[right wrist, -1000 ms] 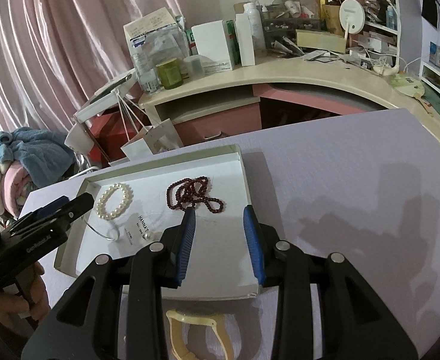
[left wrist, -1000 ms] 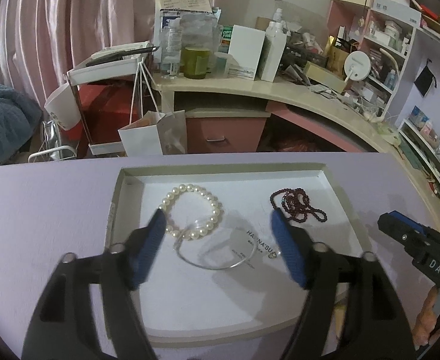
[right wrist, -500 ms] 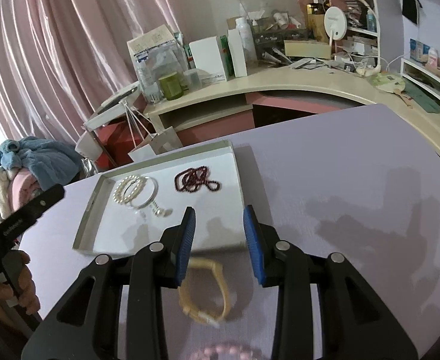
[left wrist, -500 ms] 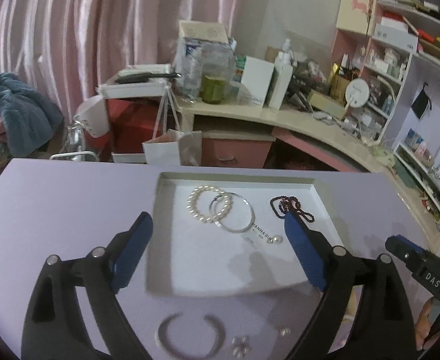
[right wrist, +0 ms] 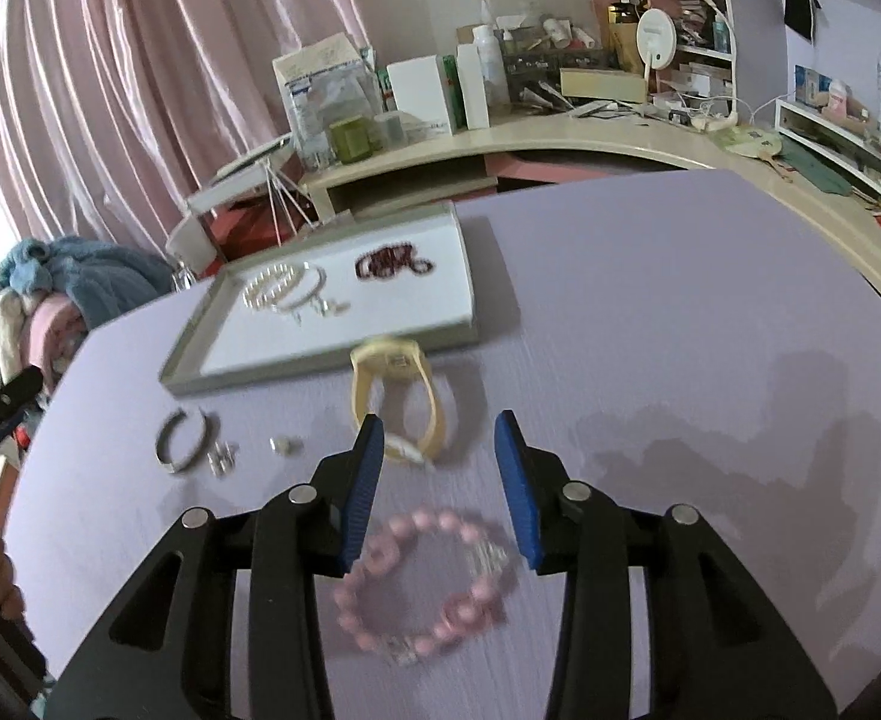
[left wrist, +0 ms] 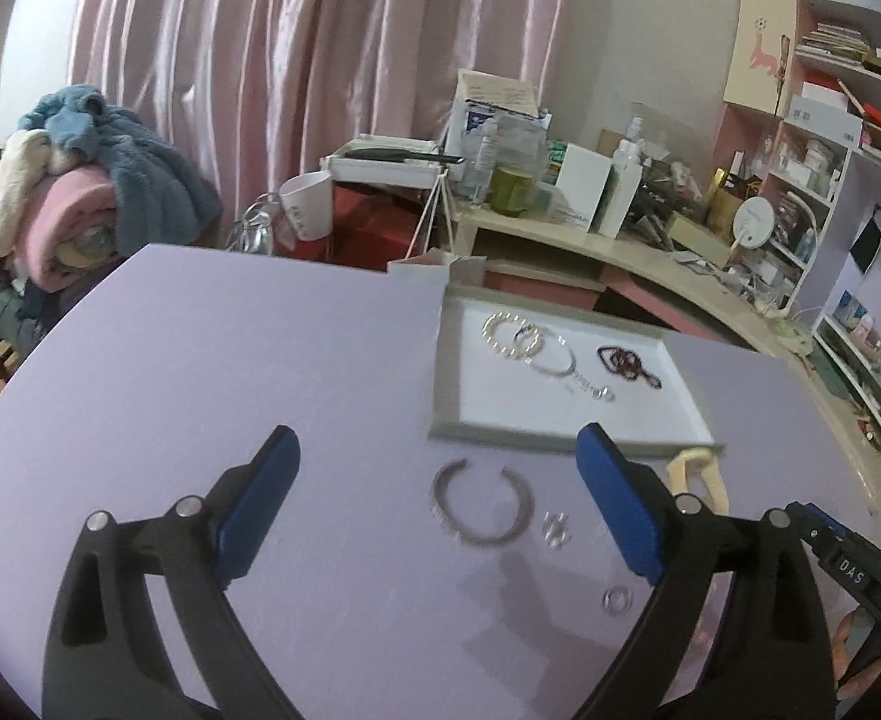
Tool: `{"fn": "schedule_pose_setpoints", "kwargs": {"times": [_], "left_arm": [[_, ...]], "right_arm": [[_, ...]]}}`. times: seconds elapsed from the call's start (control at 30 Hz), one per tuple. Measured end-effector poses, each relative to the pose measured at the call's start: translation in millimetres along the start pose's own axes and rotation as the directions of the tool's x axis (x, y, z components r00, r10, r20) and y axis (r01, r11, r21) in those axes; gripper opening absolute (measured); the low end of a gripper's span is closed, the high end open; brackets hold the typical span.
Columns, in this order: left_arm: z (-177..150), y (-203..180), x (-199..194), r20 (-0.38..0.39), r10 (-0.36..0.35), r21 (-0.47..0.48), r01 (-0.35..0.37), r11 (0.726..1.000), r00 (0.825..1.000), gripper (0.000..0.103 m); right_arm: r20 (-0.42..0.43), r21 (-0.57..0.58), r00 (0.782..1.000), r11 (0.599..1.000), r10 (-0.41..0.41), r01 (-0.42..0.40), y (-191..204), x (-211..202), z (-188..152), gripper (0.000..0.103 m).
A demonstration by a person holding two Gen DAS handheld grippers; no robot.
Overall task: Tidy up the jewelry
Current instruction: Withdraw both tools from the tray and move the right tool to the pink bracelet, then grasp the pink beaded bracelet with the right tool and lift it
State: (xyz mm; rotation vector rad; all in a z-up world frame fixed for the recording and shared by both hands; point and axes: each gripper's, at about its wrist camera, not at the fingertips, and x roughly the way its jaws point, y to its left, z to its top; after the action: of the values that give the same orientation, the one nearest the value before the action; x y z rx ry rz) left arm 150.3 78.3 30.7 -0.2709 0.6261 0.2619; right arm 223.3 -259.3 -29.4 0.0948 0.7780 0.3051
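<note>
A grey-rimmed white tray (left wrist: 446, 384) (right wrist: 320, 363) holds a pearl bracelet (left wrist: 503, 333) (right wrist: 266, 291), a silver bangle (left wrist: 554, 360) and a dark red bead strand (left wrist: 620, 360) (right wrist: 389, 264). On the purple table in front of it lie a silver cuff (left wrist: 479, 501) (right wrist: 182, 441), small earrings (left wrist: 556, 528), a ring (left wrist: 617, 600), a yellow watch (right wrist: 395, 402) and a pink bead bracelet (right wrist: 422, 582). My left gripper (left wrist: 437, 438) hovers over the cuff, jaws opening wide, nothing between them. My right gripper (right wrist: 437, 420) hangs above the watch and pink bracelet, jaws opening, gripping nothing.
A cluttered curved desk (left wrist: 590, 234) with boxes and bottles stands behind the table. Shelves (left wrist: 830, 138) rise at the right, and folded blankets (left wrist: 74, 192) are piled at the left. The table's rounded edge runs close on the left and right.
Both grippers drew back from the tray toward the near side, bringing the loose pieces on the table into view. The left jaws spread wider; the right jaws widened a little.
</note>
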Motion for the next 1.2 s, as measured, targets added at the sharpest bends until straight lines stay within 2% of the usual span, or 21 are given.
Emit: {"fn": "schedule_pose_setpoints", "kwargs": {"times": [0.3, 0.5, 0.7, 0.77, 0.83, 0.97, 1.2], "left_arm": [[-41.7, 9.1, -19.3, -0.037, 0.008, -0.001, -0.009, 1.0, 0.999, 0.093], [-50.3, 4.2, -24.5, -0.045, 0.004, 0.012, -0.004, 1.0, 0.999, 0.093], [-55.1, 1.1, -24.6, -0.058, 0.004, 0.024, -0.003, 1.0, 0.998, 0.093], [-55.7, 1.4, -24.6, -0.061, 0.006, 0.019, -0.004, 1.0, 0.998, 0.093], [-55.9, 2.4, -24.4, -0.064, 0.009, 0.013, -0.008, 1.0, 0.998, 0.093], [-56.9, 3.2, -21.5, -0.075, 0.012, 0.004, -0.011, 1.0, 0.997, 0.093], [-55.0, -0.4, -13.1, -0.092, 0.003, 0.011, -0.002, 1.0, 0.996, 0.093]], "right_arm": [[-0.077, -0.012, 0.996, 0.999, -0.038, 0.038, -7.1, 8.3, -38.7, 0.04], [-0.102, -0.05, 0.992, 0.996, -0.078, 0.073, -6.3, 20.7, -40.4, 0.04], [-0.142, -0.114, 0.986, 0.991, -0.087, 0.071, -2.1, 36.6, -37.2, 0.04], [-0.162, -0.122, 0.983, 0.99, -0.091, 0.071, -3.2, 41.4, -40.3, 0.036], [-0.148, -0.145, 0.984, 0.986, -0.101, 0.08, -1.8, 41.1, -42.1, 0.034], [-0.139, -0.167, 0.985, 0.983, -0.103, 0.079, -1.5, 39.6, -43.1, 0.02], [-0.124, -0.108, 0.991, 0.994, -0.045, 0.031, -6.5, 25.4, -37.4, 0.019]]}}
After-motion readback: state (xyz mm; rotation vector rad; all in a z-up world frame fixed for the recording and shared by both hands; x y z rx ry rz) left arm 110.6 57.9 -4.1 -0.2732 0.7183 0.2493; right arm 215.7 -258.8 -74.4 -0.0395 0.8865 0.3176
